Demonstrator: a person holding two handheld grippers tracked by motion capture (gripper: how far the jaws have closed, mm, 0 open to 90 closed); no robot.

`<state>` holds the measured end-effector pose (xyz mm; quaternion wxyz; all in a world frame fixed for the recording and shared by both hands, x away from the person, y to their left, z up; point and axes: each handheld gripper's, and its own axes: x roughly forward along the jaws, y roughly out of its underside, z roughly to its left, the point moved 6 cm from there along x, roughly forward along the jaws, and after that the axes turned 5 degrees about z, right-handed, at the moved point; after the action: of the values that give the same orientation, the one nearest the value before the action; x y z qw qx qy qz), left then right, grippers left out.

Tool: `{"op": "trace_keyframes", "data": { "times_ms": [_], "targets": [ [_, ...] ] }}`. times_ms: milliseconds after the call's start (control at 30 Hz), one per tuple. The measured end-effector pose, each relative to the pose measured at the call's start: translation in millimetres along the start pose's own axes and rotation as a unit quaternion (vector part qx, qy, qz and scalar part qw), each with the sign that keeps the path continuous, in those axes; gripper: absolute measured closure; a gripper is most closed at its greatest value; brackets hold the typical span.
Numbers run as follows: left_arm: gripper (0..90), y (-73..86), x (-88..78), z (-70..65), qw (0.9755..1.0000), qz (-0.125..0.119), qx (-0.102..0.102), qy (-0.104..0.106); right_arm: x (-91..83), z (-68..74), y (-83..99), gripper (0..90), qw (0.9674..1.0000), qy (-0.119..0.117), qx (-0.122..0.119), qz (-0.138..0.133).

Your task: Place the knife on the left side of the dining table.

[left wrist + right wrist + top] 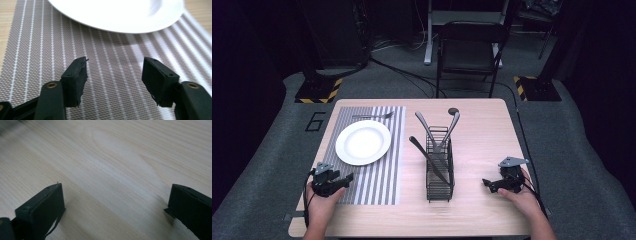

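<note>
plate [363,142]: white, lies on striped placemat [382,170], worktop's [482,210] left half | left tool [113,80]: jaws apart, nothing between, low over placemat just short of plate rim | right tool [115,207]: jaws wide, nothing held, over bare worktop right of wire cutlery rack [440,167]
</note>
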<state>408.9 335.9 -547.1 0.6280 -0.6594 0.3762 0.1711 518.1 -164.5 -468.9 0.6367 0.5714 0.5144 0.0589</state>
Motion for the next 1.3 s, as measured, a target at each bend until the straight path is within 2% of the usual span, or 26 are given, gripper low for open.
{"op": "trace_keyframes", "data": {
  "times_ms": [33,67,300,433,700,933,1100,1300],
  "targets": [
    [38.6,-0.9,-1.8,-3.0,1.0,0.002,0.001,0.005,0.2,0.1,-0.1,0.0,1.0,-0.002,0.0,-0.001],
    [39.1,-2.4,-1.8,-5.4,1.0,-0.007,0.0,0.004,0.1,0.0,0.0,0.0,1.0,0.0,0.0,0.0],
    [42.1,-7.8,-8.7,-20.4,0.9997,-0.003,0.013,0.021,0.1,0.1,-0.1,0.0,1.0,-0.001,0.0,0.0],
    [42.2,-10.0,-10.8,-29.3,0.9996,0.001,0.017,0.024,0.1,0.1,-0.1,0.0,1.0,-0.001,0.0,0.0],
    [43.1,-16.2,-15.2,-47.9,0.9991,-0.007,0.022,0.037,0.0,0.0,0.0,0.0,1.0,0.0,0.0,0.0],
    [45.4,-23.0,-12.1,-66.8,0.9971,0.01,0.029,0.069,0.0,0.1,0.0,0.0,1.0,0.0,0.0,0.0],
    [47.2,-32.8,-7.0,-84.3,0.9957,0.02,0.048,0.076,0.0,0.0,0.0,0.0,1.0,0.0,0.0,0.0],
    [48.7,-45.5,-6.6,-101.0,0.9945,0.019,0.054,0.088,0.0,0.0,0.0,0.0,1.0,0.0,0.0,0.0]
  ]
}}
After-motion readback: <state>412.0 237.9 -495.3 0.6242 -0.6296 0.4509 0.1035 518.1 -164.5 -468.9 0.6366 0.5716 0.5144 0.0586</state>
